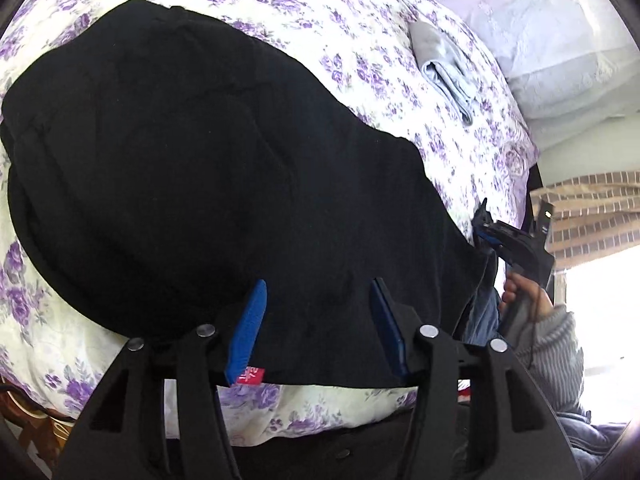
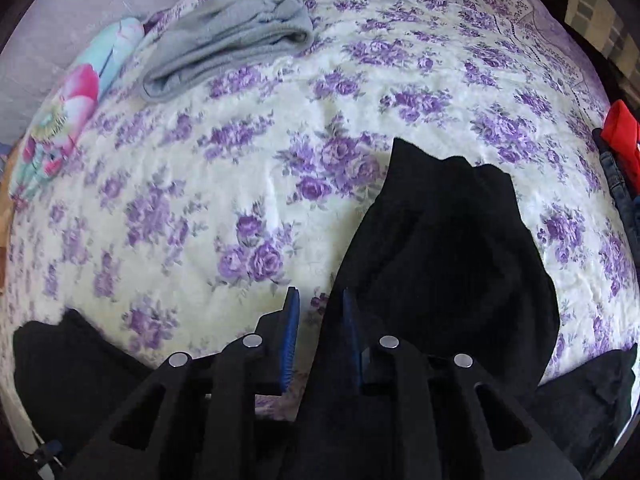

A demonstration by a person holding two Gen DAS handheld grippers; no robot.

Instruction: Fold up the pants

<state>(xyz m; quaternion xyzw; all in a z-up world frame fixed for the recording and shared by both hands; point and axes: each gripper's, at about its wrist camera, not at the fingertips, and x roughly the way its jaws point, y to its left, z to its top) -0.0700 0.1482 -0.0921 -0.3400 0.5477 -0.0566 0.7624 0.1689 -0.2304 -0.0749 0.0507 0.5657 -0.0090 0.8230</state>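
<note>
Looking down both claws, I see the black pants spread on the bed. My left claw stands wide over the near hem; my right claw is narrower, and whether it pinches the cloth I cannot tell. I judge one layer could slip out, leaving a crooked fold, since black on black hides the edges. The soft floral quilt may bunch underneath. A folded grey garment and pillow lie well apart.
</note>
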